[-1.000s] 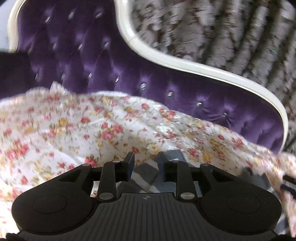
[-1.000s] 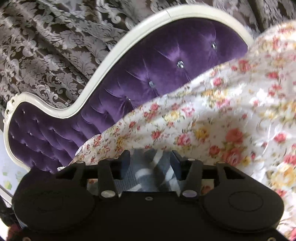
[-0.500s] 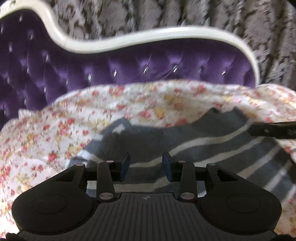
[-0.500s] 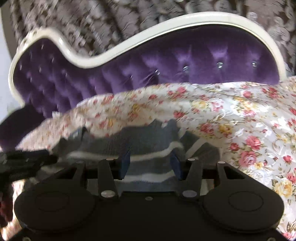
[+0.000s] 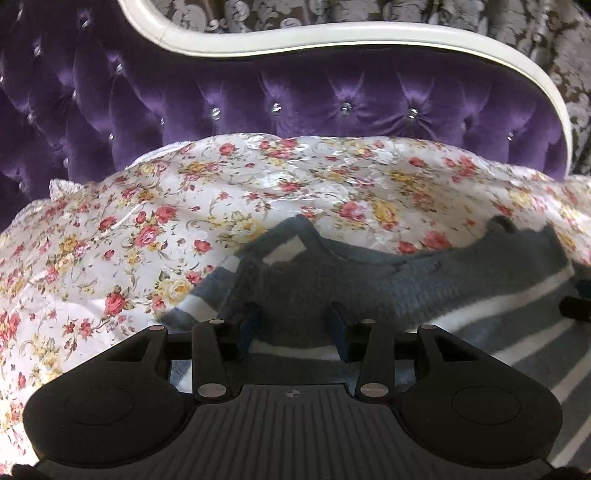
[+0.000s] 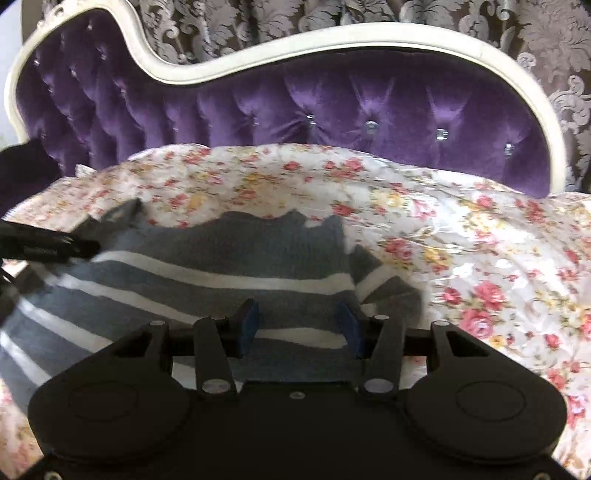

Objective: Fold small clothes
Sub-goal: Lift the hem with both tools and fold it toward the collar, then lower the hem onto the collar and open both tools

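Two grippers over one garment. Grey sweater with white stripes (image 5: 424,291) spread on the floral bedspread (image 5: 155,229), in front of the tufted purple headboard (image 5: 295,103) with its cream frame (image 5: 332,35). Behind it, patterned damask wall covering (image 6: 332,14).

Left view: left gripper (image 5: 293,328) low over the left part of the sweater, fingers (image 5: 246,326) set wide apart, blue pads visible, grey knit seen between them but not pinched. Just ahead of the fingers, the neckline edge; to the left, a striped sleeve (image 5: 210,295) bent beside the body and lying on the bedspread. At the far right edge, a dark piece of the other gripper (image 5: 576,308) (only a small part, over the stripes).

Right view: right gripper (image 6: 299,325) low over the right part of the same sweater (image 6: 207,273), fingers (image 6: 249,325) also wide, with the grey and white knit between them, no cloth clamped as far as visible. To the right of the fingers, a folded striped sleeve (image 6: 384,284) against the body, resting on the bedspread (image 6: 461,258). At the left edge, the dark tip of the left gripper (image 6: 44,247) (somewhat blurred) over the far shoulder of the sweater; contact with the cloth not possible to tell. Top edge of the sweater uneven, with small peaks, lying below the headboard (image 6: 332,107).
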The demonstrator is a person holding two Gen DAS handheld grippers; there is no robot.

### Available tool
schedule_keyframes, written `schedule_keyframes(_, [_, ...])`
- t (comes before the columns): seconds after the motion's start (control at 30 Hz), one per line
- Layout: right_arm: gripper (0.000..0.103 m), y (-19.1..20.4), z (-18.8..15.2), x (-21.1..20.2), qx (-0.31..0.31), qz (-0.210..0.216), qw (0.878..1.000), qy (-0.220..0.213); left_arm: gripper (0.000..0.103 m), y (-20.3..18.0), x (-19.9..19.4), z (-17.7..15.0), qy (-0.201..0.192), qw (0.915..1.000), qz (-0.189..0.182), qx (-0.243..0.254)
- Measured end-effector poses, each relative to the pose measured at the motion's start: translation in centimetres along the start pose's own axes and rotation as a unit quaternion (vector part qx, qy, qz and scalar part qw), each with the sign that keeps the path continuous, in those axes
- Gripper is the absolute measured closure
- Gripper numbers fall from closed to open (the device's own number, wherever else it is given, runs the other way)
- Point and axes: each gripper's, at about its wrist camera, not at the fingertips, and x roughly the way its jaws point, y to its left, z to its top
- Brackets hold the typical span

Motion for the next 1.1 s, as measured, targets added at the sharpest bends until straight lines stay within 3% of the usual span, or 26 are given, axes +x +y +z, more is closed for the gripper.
schedule_keyframes(0.13, [0.043, -0.4, -0.3, 0.4, -0.011, -0.043, 0.999, -0.003, 0.060, 0.4, 0.7, 0.5, 0.002, 0.9997, 0.025, -0.004])
schedule_keyframes(0.33, [0.043, -1.3, -0.5, 0.3, 0.008, -0.037, 0.999, -0.005, 0.054, 0.7, 1.3, 0.8, 0.002, 0.9991, 0.041, -0.009])
schedule_keyframes(0.4, [0.043, -1.4, -0.5, 0.3, 0.012, -0.035, 0.999, -0.007, 0.040, 1.4, 1.6, 1.0, 0.008, 0.9987, 0.041, -0.030])
schedule_keyframes(0.5, [0.043, -1.8, -0.5, 0.3, 0.025, -0.035, 0.999, -0.008, 0.031, 3.0, 2.1, 1.0, 0.022, 0.9964, 0.028, -0.077])
schedule_keyframes(0.73, [0.042, -2.8, 0.0, 0.6, 0.068, -0.042, 0.997, -0.014, 0.032, 3.1, 0.9, 1.3, 0.008, 0.9953, 0.026, -0.093])
schedule_keyframes(0.83, [0.040, -3.3, 0.1, 0.3, 0.094, -0.037, 0.995, -0.018, 0.032, 3.0, -2.0, 1.6, -0.032, 0.9928, 0.033, -0.111])
schedule_keyframes(0.97, [0.033, -4.9, 0.2, -0.7, 0.150, -0.019, 0.988, -0.021, 0.032, 1.2, -5.4, 2.1, -0.054, 0.9950, 0.019, -0.082])
schedule_keyframes(1.1, [0.028, -6.6, 0.2, -1.5, 0.187, 0.006, 0.982, -0.016, 0.032, -1.9, -6.3, 1.8, -0.042, 0.9981, -0.002, -0.046])
